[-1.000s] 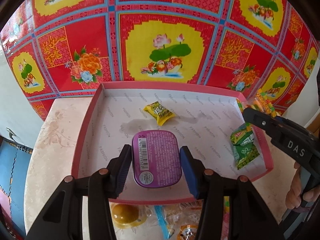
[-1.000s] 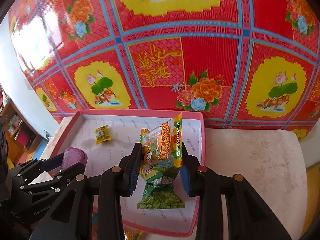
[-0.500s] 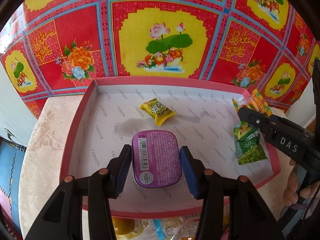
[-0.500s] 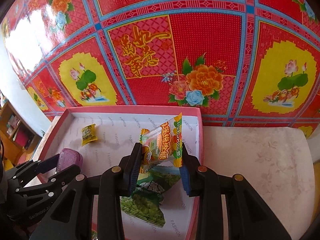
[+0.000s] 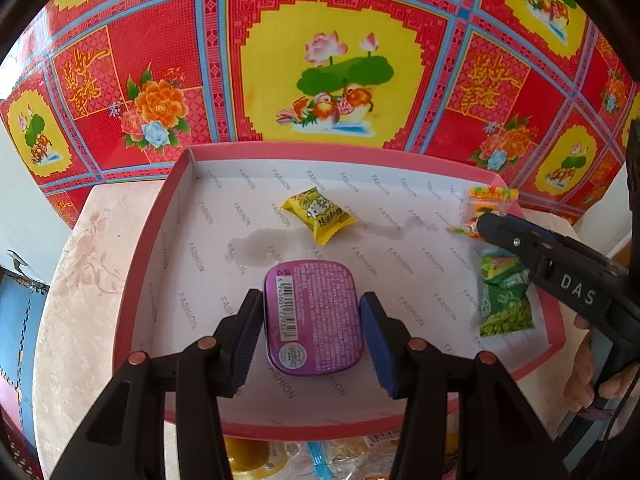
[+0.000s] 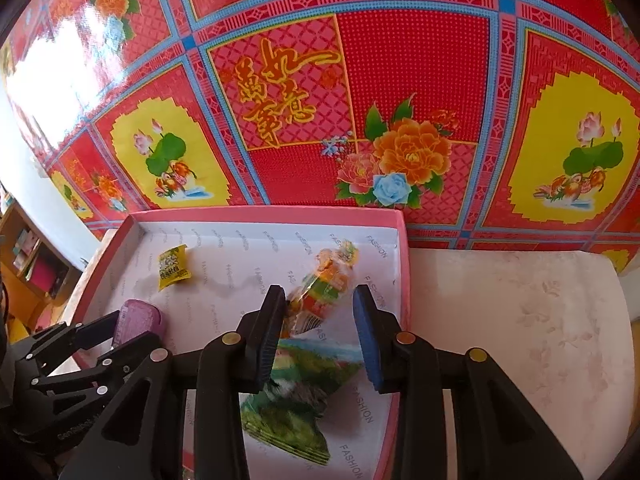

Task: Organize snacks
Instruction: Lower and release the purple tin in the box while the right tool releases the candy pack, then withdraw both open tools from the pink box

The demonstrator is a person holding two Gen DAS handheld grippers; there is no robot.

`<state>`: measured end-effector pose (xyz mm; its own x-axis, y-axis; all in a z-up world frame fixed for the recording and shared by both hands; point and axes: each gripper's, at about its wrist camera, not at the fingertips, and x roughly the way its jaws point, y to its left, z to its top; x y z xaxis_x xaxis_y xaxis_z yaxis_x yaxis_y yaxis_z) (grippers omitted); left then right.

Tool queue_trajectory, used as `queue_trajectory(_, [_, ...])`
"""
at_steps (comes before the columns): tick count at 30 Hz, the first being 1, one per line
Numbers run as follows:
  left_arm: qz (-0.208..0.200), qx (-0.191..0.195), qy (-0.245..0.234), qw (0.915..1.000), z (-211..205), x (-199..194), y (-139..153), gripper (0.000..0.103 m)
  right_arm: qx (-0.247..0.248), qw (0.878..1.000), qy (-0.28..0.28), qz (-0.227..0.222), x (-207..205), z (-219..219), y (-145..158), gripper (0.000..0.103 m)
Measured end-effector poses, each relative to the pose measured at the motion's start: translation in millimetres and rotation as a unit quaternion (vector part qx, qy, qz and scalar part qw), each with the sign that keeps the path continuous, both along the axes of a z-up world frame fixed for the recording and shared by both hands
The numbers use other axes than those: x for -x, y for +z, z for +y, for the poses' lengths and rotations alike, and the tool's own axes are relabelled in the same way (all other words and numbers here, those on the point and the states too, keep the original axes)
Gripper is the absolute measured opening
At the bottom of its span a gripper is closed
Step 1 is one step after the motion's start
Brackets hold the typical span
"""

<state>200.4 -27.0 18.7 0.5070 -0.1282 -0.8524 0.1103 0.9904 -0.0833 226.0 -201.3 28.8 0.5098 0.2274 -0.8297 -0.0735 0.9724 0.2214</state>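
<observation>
Purple and rounded, the flat tin point(image 5: 314, 316) sits between the pads of the left claw point(image 5: 312, 338) over the near part of the pink-rimmed box point(image 5: 150, 236). Its sides look just clear of, or barely touching, the pads, so I cannot tell whether the left claw is gripping it or has let go. Whether the tin rests on the white lining or hangs just above it is also unclear.

On the box's right side, the right claw point(image 6: 318, 332) stands spread wide. The orange snack packet point(image 6: 324, 292) lies tilted in the gap, against the left pad and clear of the right one, apparently released onto the lining. A green pea packet point(image 6: 292, 404) lies below it, toward the near right corner. A small yellow candy packet point(image 5: 318, 214) lies farther back, well apart from both claws. More loose snacks point(image 5: 320, 456) wait on the counter point(image 5: 80, 280) just outside the near rim.

Risks, as I judge them: the orange packet leans on the left pad, so pulling the right claw back crookedly could drag or flip it, or shove it onto the green packet. The tin is smooth and hard; if the left claw opens while it is above the lining, it could slide or tip on edge. Both claws share one box, so a careless withdrawal could knock them together.
</observation>
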Motion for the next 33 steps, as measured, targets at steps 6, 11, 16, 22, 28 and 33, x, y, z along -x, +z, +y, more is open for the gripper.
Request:
queue_trajectory(6, [0.005, -0.002, 0.002, 1.0, 3.0, 1.1, 0.1, 0.053, 0.009, 1.0, -0.003, -0.004, -0.3, 0.4, 2.4, 0.04])
queue_trajectory(11, [0.006, -0.006, -0.004, 1.0, -0.1, 2.8, 5.0, 0.053, 0.016, 1.0, -0.004, -0.005, 1.6, -0.1, 7.0, 0.052])
queue_trajectory(16, [-0.006, -0.009, -0.011, 0.9999, -2.4, 6.9, 16.9, 0.053, 0.022, 1.0, -0.008, -0.016, 5.8, -1.7, 16.3, 0.055])
queue_trajectory(22, [-0.018, -0.007, -0.015, 0.9997, -3.9, 16.5, 30.6, 0.053, 0.023, 0.999, -0.009, -0.028, 15.0, -4.0, 27.3, 0.058])
queue_trajectory(28, [-0.024, -0.001, -0.012, 0.9997, -3.0, 26.9, 42.6, 0.053, 0.019, 0.999, -0.014, -0.032, 26.3, -9.1, 38.3, 0.058])
queue_trajectory(33, [-0.029, 0.001, -0.009, 0.9995, 2.1, 37.5, 51.3, 0.053, 0.012, 0.999, -0.021, -0.034, 38.9, -13.2, 48.8, 0.058])
